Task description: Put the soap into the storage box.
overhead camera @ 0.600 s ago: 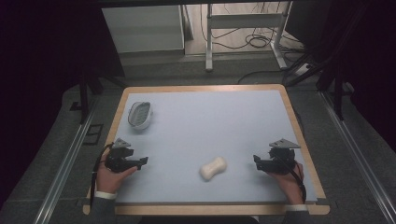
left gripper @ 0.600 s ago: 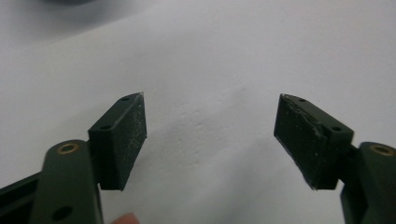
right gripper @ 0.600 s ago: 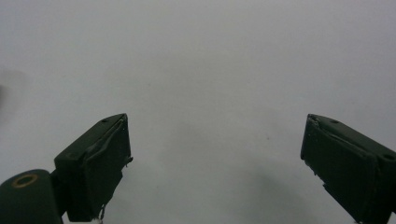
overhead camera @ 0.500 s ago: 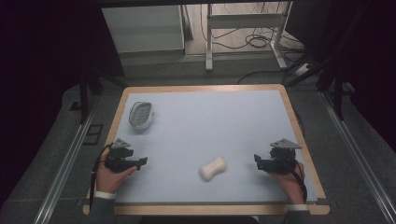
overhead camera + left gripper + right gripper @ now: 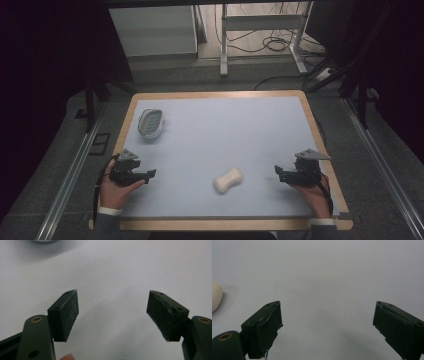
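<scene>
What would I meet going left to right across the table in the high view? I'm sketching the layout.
Left gripper, black, held in a hand → oval white soap dish with a grey ribbed insert, farther back → cream peanut-shaped soap bar → right gripper, black, held in a hand.

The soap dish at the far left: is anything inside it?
The soap dish looks empty, showing only its ridged floor. The cream soap bar lies apart on the mat. Underneath the dish is hidden.
</scene>
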`<control>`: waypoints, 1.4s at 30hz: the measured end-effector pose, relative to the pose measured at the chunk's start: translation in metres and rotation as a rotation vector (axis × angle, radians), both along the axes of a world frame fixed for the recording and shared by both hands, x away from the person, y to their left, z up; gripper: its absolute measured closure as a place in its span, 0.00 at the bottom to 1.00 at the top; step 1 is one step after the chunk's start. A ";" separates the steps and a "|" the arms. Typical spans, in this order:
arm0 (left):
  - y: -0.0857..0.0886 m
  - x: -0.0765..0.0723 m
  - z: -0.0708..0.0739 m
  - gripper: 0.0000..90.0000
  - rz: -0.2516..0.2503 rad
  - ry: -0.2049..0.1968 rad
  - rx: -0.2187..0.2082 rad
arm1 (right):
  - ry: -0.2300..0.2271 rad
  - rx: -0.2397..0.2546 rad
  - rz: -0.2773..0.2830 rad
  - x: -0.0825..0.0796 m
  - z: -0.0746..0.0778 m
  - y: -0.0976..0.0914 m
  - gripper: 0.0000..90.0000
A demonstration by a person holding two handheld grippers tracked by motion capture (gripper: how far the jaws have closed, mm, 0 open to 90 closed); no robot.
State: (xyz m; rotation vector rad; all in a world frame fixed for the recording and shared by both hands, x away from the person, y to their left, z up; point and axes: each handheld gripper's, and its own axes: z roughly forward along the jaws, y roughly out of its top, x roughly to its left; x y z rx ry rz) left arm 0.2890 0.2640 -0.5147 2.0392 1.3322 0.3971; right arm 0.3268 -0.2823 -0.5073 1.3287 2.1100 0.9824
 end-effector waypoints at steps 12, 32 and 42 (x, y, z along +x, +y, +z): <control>-0.010 -0.004 0.023 0.26 -0.016 0.018 0.036 | -0.027 0.019 0.026 -0.006 0.003 -0.002 0.09; -0.038 -0.004 0.055 0.27 -0.094 0.009 0.070 | -0.039 0.016 0.004 -0.008 0.006 -0.006 0.10; -0.056 0.001 0.056 0.27 -0.141 0.015 0.086 | -0.042 0.010 -0.006 -0.008 0.005 -0.008 0.10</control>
